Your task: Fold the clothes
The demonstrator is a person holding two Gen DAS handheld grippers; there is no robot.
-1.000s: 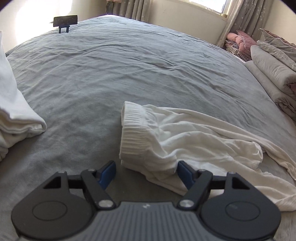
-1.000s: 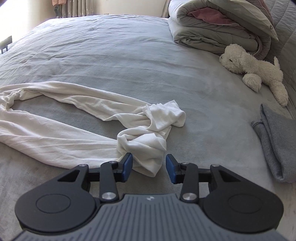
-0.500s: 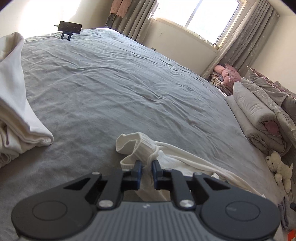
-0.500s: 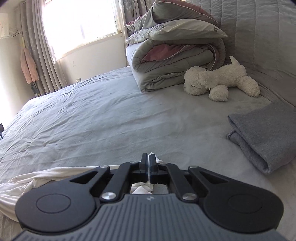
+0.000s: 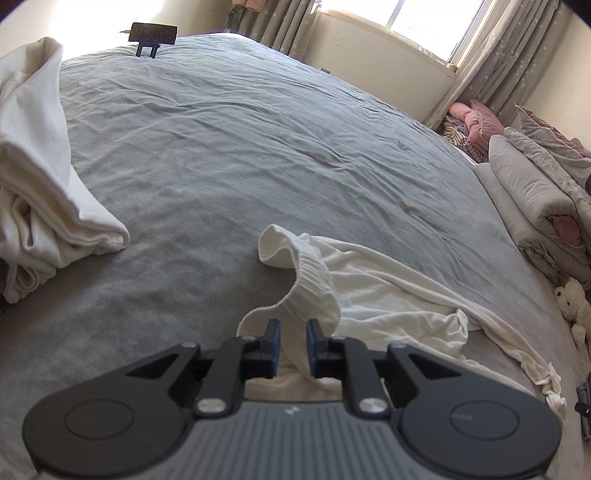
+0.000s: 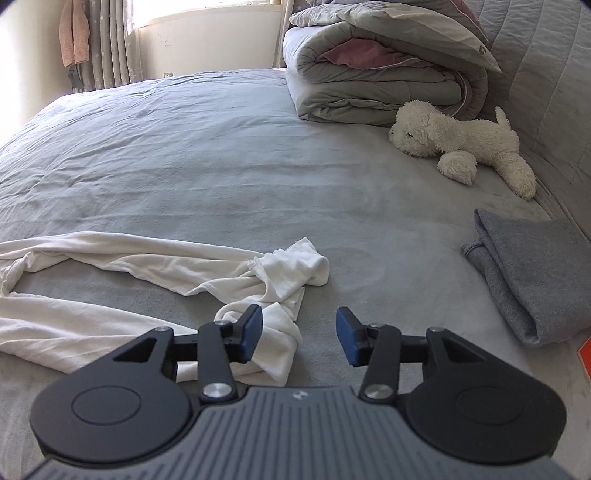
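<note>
A white garment (image 5: pixel 388 295) lies crumpled on the grey bed (image 5: pixel 240 147). Its ribbed band (image 5: pixel 310 284) arches up off the sheet into my left gripper (image 5: pixel 293 339). The jaws there are opening slightly, but the band still fills the narrow gap and the pads hold it. In the right wrist view the garment's long thin parts (image 6: pixel 110 258) run to a bunched end (image 6: pixel 291 269). My right gripper (image 6: pixel 299 334) hangs just above that end with its jaws opening wide. A fold of cloth (image 6: pixel 277 343) lies beside the left finger (image 6: pixel 251 332), not pinched.
A folded white cloth (image 5: pixel 44 184) sits at the left and a phone stand (image 5: pixel 153 35) at the far edge. A rolled duvet (image 6: pixel 369 74), a plush dog (image 6: pixel 454 144) and a folded grey cloth (image 6: pixel 528 280) line the right side.
My left gripper closed on the ribbed band and raised it off the bed. My right gripper shut on the bunched end, then opened again; the cloth lies back on the sheet.
</note>
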